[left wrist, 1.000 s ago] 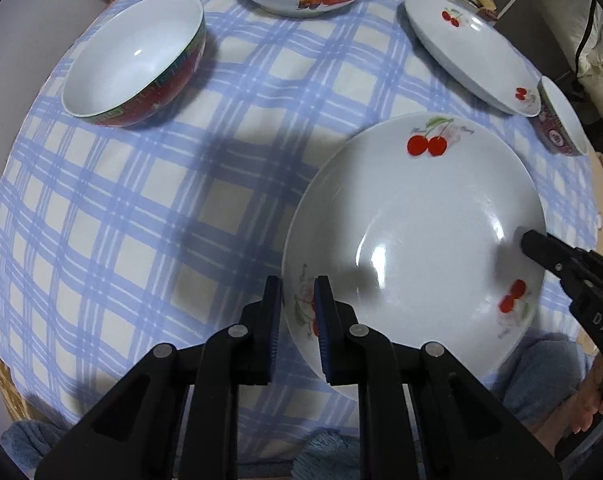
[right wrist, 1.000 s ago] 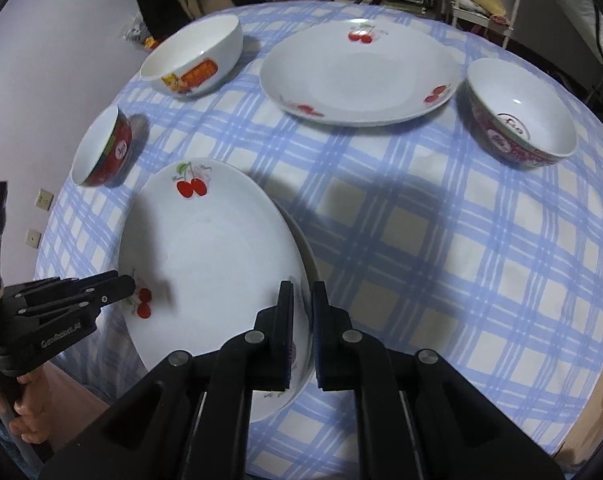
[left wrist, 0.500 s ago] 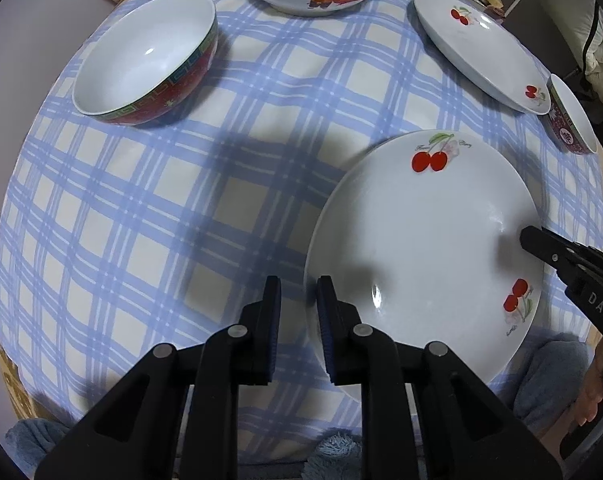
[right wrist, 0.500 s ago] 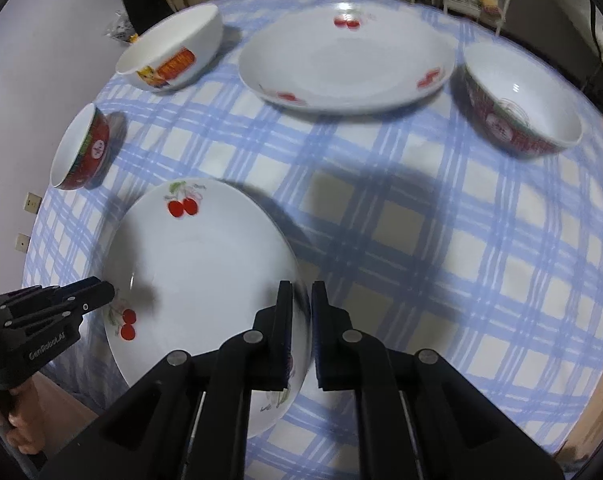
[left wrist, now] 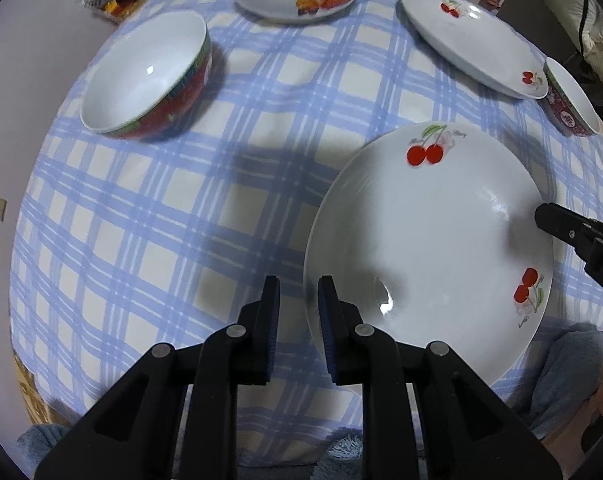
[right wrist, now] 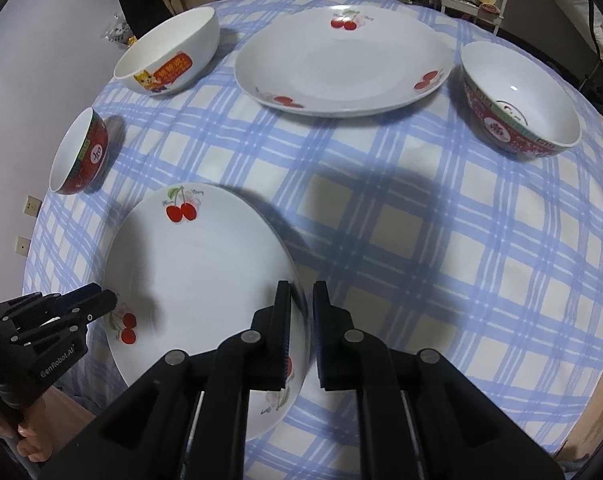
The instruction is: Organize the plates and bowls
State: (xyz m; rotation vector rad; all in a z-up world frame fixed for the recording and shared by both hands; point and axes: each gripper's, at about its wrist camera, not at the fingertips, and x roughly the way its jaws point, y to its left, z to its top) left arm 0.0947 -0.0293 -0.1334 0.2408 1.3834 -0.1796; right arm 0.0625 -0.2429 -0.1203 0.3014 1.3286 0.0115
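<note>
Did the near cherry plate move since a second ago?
Yes. In the left wrist view the near cherry plate has slid right, off the left gripper whose jaws straddled its rim before; now the rim sits beside them.

Your left gripper [left wrist: 299,320] points down at the blue plaid tablecloth [left wrist: 149,240], jaws parted, straddling the near cherry plate's [left wrist: 429,248] left rim. The right gripper [left wrist: 581,240] reaches over that plate's right edge. A red-banded bowl [left wrist: 145,80] sits beyond.
</note>
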